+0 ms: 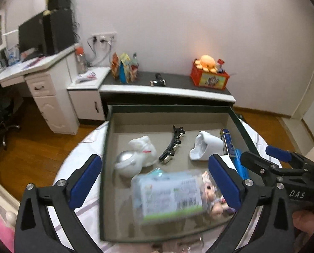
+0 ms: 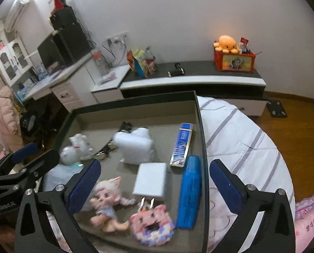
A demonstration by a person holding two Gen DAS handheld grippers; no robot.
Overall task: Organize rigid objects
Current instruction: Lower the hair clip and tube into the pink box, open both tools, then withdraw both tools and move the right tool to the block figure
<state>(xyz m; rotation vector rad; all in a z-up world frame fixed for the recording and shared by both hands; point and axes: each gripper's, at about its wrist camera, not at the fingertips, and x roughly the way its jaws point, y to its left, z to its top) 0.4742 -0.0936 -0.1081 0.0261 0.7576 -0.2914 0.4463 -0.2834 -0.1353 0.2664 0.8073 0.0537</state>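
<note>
A: Both tools hang over the dark-rimmed tray (image 2: 200, 126) on the bed; left gripper (image 1: 154, 181) and right gripper (image 2: 154, 186) stand wide apart, holding nothing.

B: The clear plastic pack (image 1: 169, 196) lies loose between the left pads, seemingly parked among the sorted things; glossy blue box (image 2: 189, 191), white block (image 2: 150, 179), smooth doll (image 2: 106, 202), all hard-shelled, inside the tray.

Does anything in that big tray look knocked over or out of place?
Mostly the clear toy package: it lies on its side, slanted across the near part of the tray, and looks blurred. The doll sprawls on its back beside the pink block figure. Nothing looks spilled or broken.
</note>
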